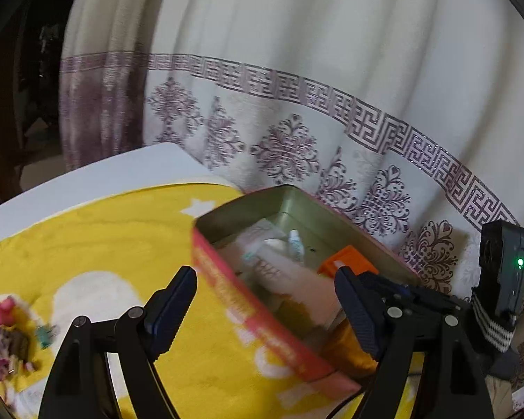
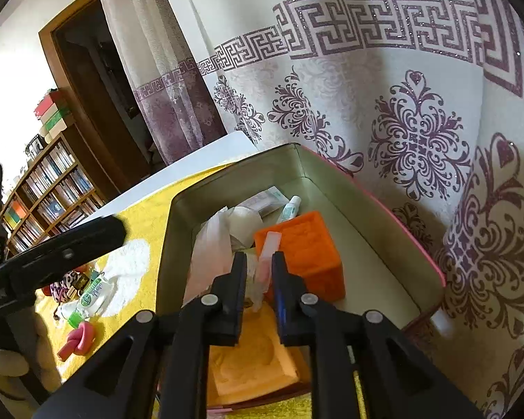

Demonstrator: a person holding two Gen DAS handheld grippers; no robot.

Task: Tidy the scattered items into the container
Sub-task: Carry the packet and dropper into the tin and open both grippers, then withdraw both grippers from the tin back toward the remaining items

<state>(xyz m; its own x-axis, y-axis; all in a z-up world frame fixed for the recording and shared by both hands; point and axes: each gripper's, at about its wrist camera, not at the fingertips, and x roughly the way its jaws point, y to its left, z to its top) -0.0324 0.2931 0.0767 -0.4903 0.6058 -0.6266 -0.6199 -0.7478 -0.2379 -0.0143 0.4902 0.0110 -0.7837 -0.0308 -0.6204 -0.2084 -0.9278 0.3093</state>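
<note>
right claw [image 2: 258, 272] hangs inside the tin container [image 2: 415, 244], nearly clenched on a thin pale pink stick [image 2: 267, 262] beside the orange block [image 2: 304, 258]; whether the pads press it i cannot tell. best to let go low, then lift straight out, clear of the rim. left claw [image 1: 265, 310] is released, straddling the near wall. more items [image 2: 84, 293] lie well apart on the yellow towel [image 1: 104, 237], with open table [image 1: 87, 174] beyond.

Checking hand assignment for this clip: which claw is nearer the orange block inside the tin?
Right. The right claw sits inside the tin, right beside the orange block. The left claw straddles the tin's near wall, further from the block.
</note>
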